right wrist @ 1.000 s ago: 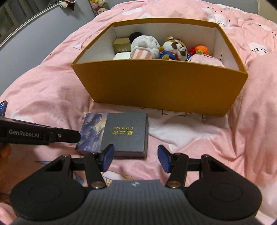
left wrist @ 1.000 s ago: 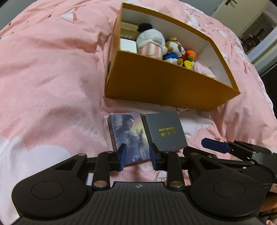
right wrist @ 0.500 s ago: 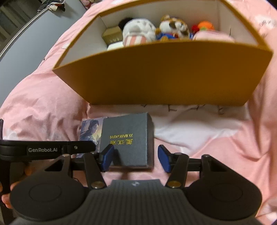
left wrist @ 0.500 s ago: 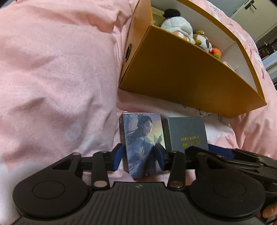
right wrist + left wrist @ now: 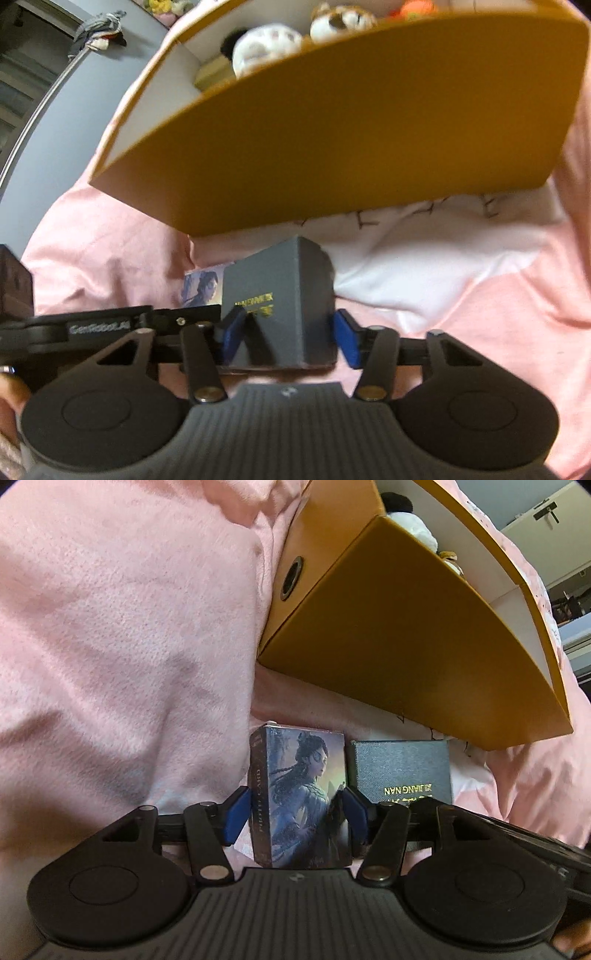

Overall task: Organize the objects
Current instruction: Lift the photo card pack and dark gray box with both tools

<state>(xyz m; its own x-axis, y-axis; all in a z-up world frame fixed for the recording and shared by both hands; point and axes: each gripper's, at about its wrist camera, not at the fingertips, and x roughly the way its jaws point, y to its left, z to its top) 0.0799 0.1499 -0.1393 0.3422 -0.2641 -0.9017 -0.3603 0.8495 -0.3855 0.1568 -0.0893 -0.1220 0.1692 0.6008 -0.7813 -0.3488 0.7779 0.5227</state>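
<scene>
An illustrated card box (image 5: 303, 775) and a dark grey box with gold lettering (image 5: 402, 771) lie side by side on the pink blanket, in front of an orange storage box (image 5: 406, 627). My left gripper (image 5: 295, 818) straddles the card box. Its jaws are opening, and the blue pads stand at the box's two long sides without squeezing it. In the right wrist view my right gripper (image 5: 290, 336) is closing on the grey box (image 5: 280, 280). Both pads touch its sides, and the box looks tipped up. The card box (image 5: 201, 288) peeks out to its left.
The orange storage box (image 5: 332, 129) holds plush toys (image 5: 266, 44) and a small gold box. Its near wall rises just behind both small boxes. Pink bedding (image 5: 110, 646) bulges on the left. A hand (image 5: 11, 398) holds the left gripper at the picture's edge.
Both grippers came down close over the two small boxes. The left jaws widened around the card box. The right jaws narrowed onto the grey box, which now looks tilted.
</scene>
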